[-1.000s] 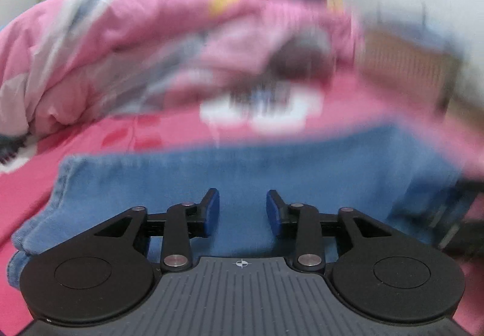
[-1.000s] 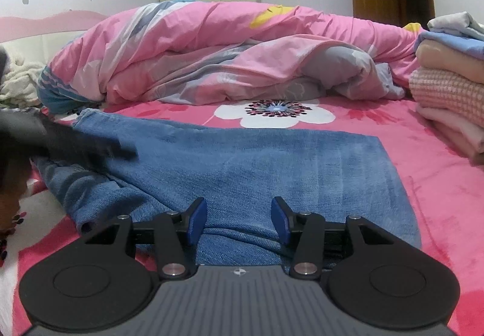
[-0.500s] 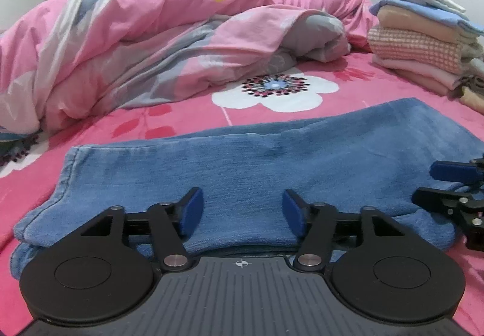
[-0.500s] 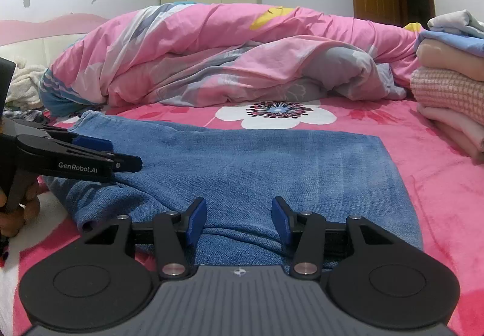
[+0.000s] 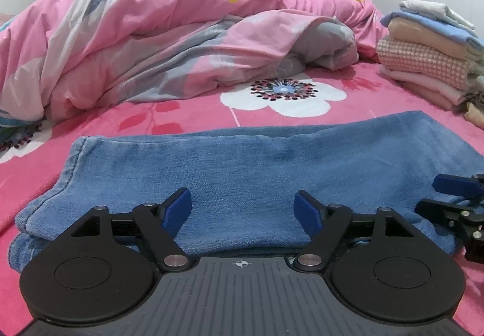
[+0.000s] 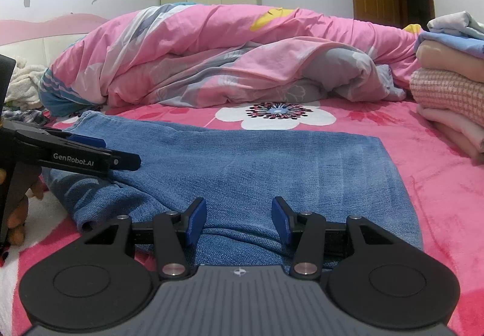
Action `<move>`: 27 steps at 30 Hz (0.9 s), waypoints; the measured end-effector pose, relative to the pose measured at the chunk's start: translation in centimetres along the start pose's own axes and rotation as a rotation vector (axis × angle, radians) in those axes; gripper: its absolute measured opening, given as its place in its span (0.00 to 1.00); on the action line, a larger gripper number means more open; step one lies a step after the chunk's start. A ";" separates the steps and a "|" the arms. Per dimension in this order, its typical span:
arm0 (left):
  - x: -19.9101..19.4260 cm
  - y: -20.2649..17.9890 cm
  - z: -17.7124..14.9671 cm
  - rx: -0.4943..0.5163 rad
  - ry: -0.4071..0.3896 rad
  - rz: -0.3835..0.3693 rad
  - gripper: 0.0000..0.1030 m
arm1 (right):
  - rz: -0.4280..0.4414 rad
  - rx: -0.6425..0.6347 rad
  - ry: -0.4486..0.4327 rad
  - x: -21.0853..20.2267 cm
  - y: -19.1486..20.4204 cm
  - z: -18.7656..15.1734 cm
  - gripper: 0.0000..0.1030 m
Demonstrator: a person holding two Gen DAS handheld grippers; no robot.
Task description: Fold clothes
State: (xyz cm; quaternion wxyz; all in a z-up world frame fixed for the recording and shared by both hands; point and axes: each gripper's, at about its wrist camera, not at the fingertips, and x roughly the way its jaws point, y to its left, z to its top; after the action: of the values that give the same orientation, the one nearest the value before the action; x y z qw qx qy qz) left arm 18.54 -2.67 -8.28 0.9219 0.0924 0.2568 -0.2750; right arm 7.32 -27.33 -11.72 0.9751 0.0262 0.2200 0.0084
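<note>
Folded blue jeans (image 5: 257, 166) lie flat across the pink flowered bed sheet (image 5: 378, 94). My left gripper (image 5: 242, 204) hovers over their near edge at the left end. Its jaws are opening, and the pads press on nothing. From the right wrist view, the left gripper (image 6: 90, 154) reaches in over the left end of the jeans (image 6: 257, 160), with the person's hand (image 6: 18, 215) behind it. My right gripper (image 6: 239, 215) is half open over the jeans' near right edge, with denim lying under the gap. The right gripper (image 5: 453, 200) also shows at that view's right edge.
A crumpled pink and grey duvet (image 5: 151, 33) fills the back of the bed. A stack of folded clothes (image 5: 429, 57) stands at the right, also seen as the stack (image 6: 450, 88). Loose clothes (image 6: 21, 85) are heaped at the far left, by the headboard.
The left gripper's jaws have spread much wider, and its blurred view has steadied over the jeans. The right gripper has not moved.
</note>
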 end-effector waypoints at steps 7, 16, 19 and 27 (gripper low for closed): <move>0.1 0.2 -0.1 -0.009 0.005 -0.035 1.00 | -0.001 -0.002 -0.001 0.0 0.0 0.0 0.49; 0.1 0.0 -0.2 0.000 0.007 -0.029 1.00 | -0.001 -0.003 -0.002 0.0 0.0 0.0 0.49; 0.2 0.0 -0.1 -0.002 0.007 -0.029 1.00 | -0.001 -0.003 -0.002 0.0 0.0 0.0 0.49; 0.1 0.0 -0.2 -0.007 0.001 -0.021 1.00 | 0.000 -0.003 -0.002 0.0 0.0 0.1 0.49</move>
State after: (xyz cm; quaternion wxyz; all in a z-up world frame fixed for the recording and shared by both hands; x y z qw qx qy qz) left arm 18.48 -2.68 -8.52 0.9193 0.0864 0.2591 -0.2835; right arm 7.32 -27.35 -11.65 0.9754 0.0250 0.2190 0.0086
